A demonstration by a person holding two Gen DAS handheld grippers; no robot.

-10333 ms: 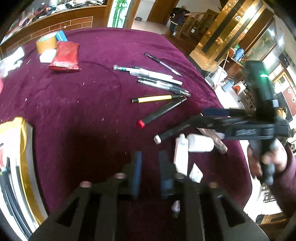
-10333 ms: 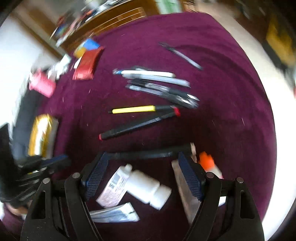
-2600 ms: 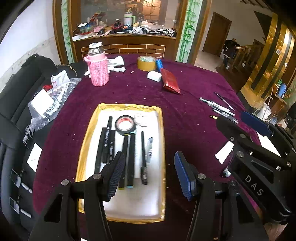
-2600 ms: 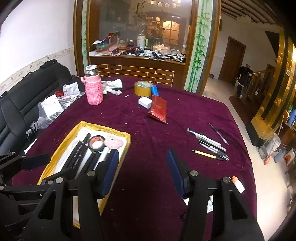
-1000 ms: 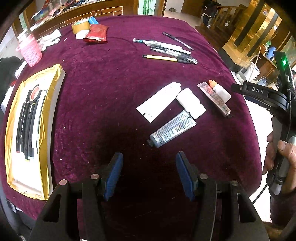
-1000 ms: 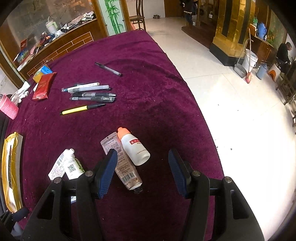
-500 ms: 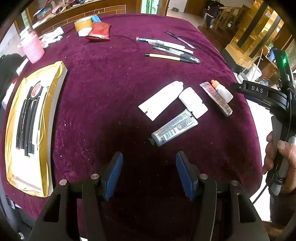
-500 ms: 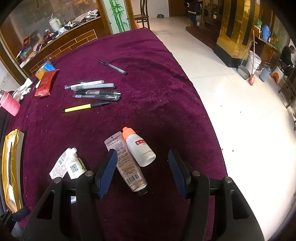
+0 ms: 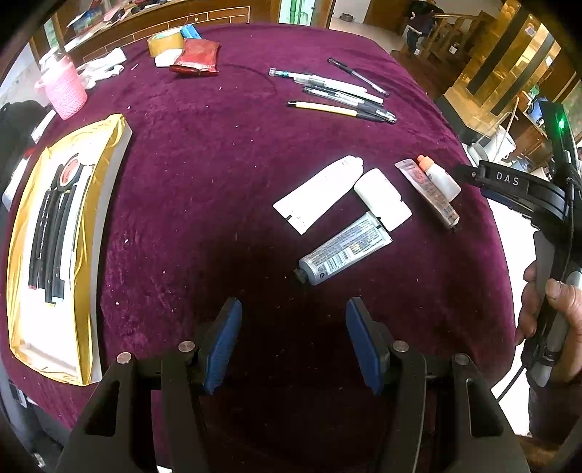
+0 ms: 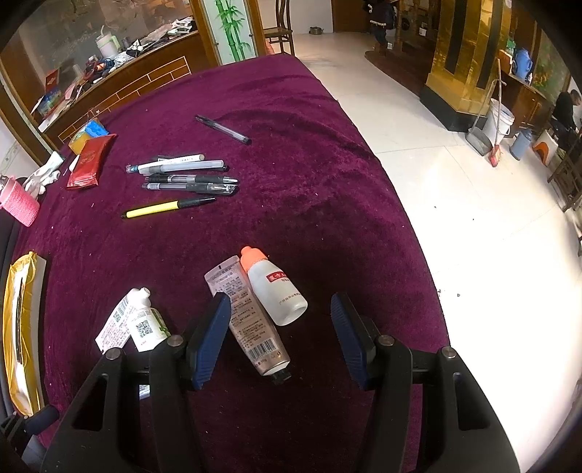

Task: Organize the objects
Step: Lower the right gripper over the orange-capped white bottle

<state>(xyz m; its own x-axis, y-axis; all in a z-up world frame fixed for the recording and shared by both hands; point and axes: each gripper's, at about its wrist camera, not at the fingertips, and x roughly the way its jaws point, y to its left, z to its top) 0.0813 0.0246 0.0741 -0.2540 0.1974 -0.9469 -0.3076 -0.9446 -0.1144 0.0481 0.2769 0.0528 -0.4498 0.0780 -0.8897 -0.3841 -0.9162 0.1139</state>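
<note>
Both grippers released, nothing held: R gripper fingers straddle brown tube touching orange-cap bottle, L gripper short of grey tube; risk: closing nips both, bottle rolls away.

A table covered in a dark purple cloth is set on a pale tiled floor. At the far left a wooden counter with a brick-patterned front is seen, beside a panel painted with green bamboo. On the right a gold and black wall is lit brightly, with a white bucket near it.
</note>
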